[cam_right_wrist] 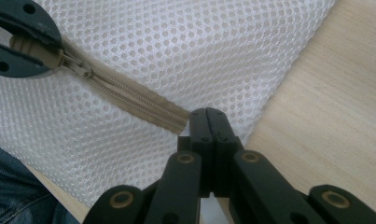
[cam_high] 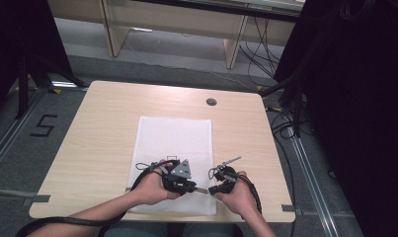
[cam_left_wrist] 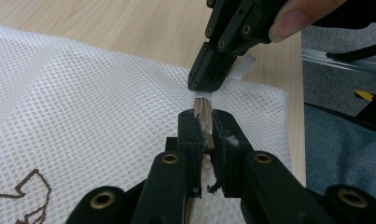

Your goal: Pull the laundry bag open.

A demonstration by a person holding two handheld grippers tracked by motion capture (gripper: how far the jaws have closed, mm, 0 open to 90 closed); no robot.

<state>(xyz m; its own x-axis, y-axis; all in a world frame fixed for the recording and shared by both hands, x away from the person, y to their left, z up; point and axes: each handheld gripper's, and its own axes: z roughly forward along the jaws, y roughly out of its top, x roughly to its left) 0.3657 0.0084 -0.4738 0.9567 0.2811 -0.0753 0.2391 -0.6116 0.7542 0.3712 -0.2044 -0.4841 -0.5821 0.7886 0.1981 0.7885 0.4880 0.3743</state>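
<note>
A white mesh bag [cam_high: 174, 136] lies flat on the wooden table [cam_high: 102, 128], with a beige zipper [cam_right_wrist: 129, 95] along its near edge. My left gripper [cam_left_wrist: 204, 123] is shut on the beige zipper pull [cam_right_wrist: 34, 46], next to the slider [cam_right_wrist: 85, 72]. My right gripper [cam_right_wrist: 207, 116] is shut on the zipper's end at the bag's near right corner. In the left gripper view the right gripper [cam_left_wrist: 205, 86] pinches a whitish tab just beyond my own jaws. In the high view both grippers [cam_high: 195, 188] [cam_high: 211, 189] face each other a short way apart.
A round cable hole [cam_high: 211, 101] sits at the table's far edge. A dark printed mark [cam_left_wrist: 31, 191] is on the mesh. The person's jeans-clad lap [cam_left_wrist: 344, 154] lies just past the near edge. Desks, cables and dark curtains stand beyond the table.
</note>
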